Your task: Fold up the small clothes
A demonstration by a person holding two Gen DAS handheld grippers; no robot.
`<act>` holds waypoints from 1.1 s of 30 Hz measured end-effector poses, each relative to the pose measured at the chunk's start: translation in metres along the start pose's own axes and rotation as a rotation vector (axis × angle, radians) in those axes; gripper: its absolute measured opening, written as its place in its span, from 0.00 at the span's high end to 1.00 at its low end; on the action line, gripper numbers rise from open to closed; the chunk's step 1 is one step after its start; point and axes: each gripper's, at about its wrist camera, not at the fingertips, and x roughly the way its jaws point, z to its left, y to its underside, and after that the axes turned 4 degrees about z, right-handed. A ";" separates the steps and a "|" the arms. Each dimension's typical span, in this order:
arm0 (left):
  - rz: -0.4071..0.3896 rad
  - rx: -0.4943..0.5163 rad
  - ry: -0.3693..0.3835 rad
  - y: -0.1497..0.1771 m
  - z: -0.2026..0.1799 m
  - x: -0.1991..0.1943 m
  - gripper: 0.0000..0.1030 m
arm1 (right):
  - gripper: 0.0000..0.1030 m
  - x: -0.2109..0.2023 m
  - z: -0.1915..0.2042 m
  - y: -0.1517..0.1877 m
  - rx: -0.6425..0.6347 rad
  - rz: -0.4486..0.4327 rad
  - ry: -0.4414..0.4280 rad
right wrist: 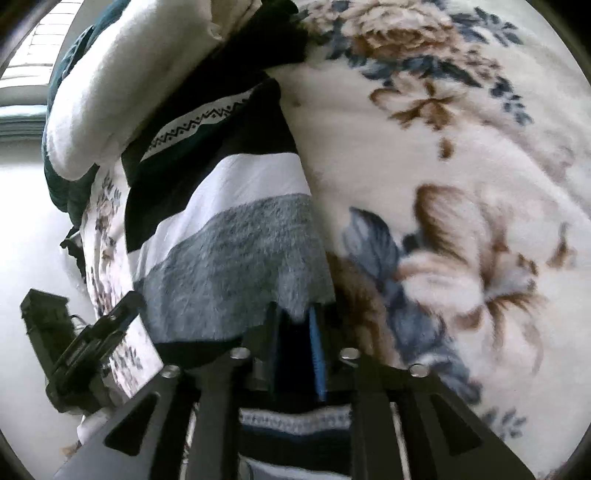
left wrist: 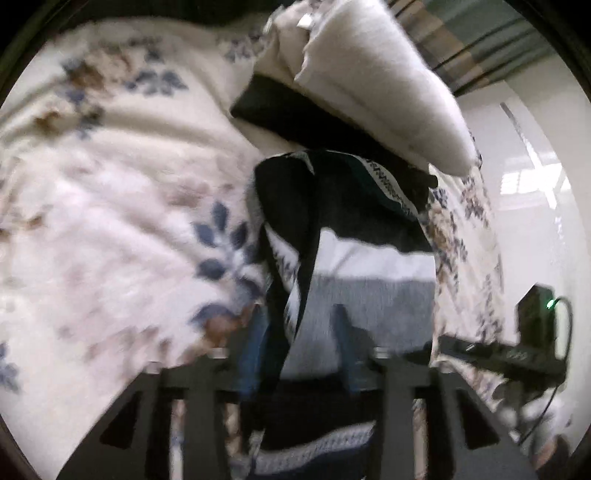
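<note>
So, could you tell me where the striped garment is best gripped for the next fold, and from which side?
The striped garment lies on the floral blanket. I would take it at the grey near edge, one corner per gripper, coming from the near side and above. That hem lies straight and free, whereas the far black end sits tucked under the white bedding.

Floral fleece blanket [left wrist: 110, 192] covers bed; white floor [right wrist: 33, 229]; bright window [right wrist: 40, 37]; striped curtain [left wrist: 461, 33].

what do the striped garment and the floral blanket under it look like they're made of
Striped garment: looks like soft knit, matte; its grey band shows a fuzzy, heathered nap.
Floral blanket: probably plush fleece; a deep, fluffy pile blurs the printed flowers. Motion blur leaves both uncertain.
</note>
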 end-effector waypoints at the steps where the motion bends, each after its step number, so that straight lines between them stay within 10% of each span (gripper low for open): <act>1: -0.008 0.001 -0.039 0.011 -0.001 -0.005 0.47 | 0.42 -0.007 0.002 0.009 -0.010 -0.013 0.028; 12: 0.210 -0.174 -0.278 0.182 0.085 0.025 0.45 | 0.38 -0.002 -0.071 0.097 0.035 0.068 0.370; 17: 0.198 -0.173 -0.206 0.173 0.083 0.047 0.00 | 0.38 0.017 -0.091 0.115 0.081 0.090 0.370; 26: 0.241 -0.253 -0.313 0.153 0.066 0.064 0.11 | 0.38 0.014 -0.088 0.110 0.092 0.078 0.334; 33: -0.057 -0.013 -0.197 0.061 -0.001 0.014 0.25 | 0.38 -0.018 -0.061 0.076 0.076 -0.013 0.029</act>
